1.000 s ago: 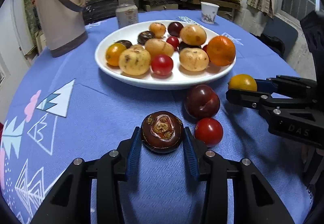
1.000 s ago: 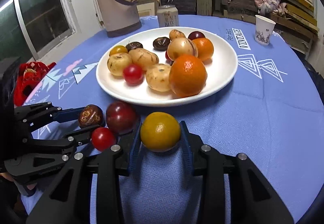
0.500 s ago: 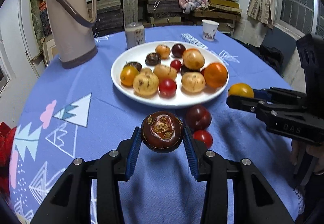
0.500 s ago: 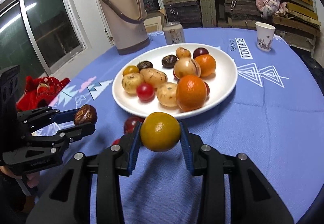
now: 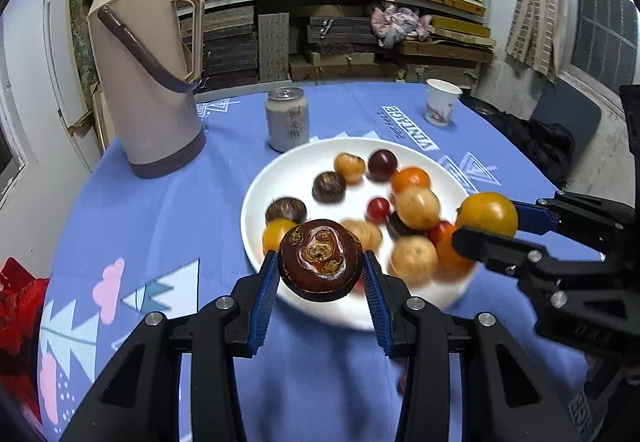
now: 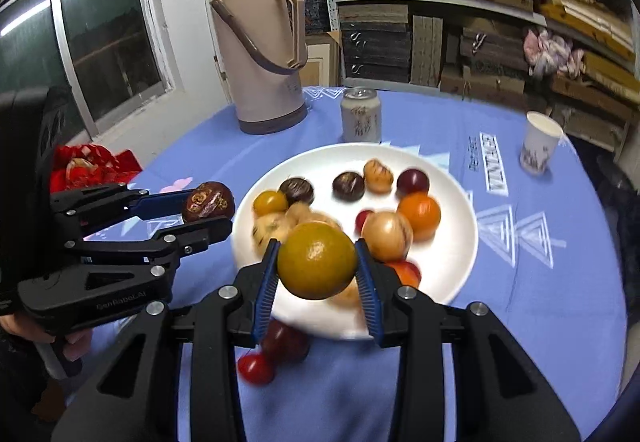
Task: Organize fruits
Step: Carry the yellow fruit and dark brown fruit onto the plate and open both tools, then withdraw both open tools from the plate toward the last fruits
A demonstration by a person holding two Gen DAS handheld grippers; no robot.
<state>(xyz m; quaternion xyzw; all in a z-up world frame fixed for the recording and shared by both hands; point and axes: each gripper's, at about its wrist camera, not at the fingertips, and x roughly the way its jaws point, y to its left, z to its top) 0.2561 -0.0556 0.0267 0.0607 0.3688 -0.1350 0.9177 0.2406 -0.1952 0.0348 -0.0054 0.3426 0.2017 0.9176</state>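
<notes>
My left gripper [image 5: 320, 274] is shut on a dark brown, round fruit [image 5: 320, 262] and holds it in the air over the near rim of the white plate [image 5: 280, 178]. My right gripper [image 6: 317, 274] is shut on a yellow-orange fruit [image 6: 317, 260], also lifted over the plate's [image 6: 452, 262] near edge. Each gripper shows in the other's view: the right gripper [image 5: 486, 226] to the right, the left gripper [image 6: 208, 208] to the left. The plate holds several fruits. A dark red plum [image 6: 286, 340] and a red cherry tomato [image 6: 256, 368] lie on the blue cloth before the plate.
A tall beige thermos [image 5: 148, 62] stands at the back left, a drink can [image 5: 287, 120] just behind the plate and a paper cup [image 5: 440, 102] at the back right. Red cloth [image 6: 88, 166] lies off the table's left. Shelves of stacked boards fill the background.
Both grippers have risen off the blue cloth with their fruits and moved toward the plate. The plum and cherry tomato stayed on the cloth and now sit low under the grippers.
</notes>
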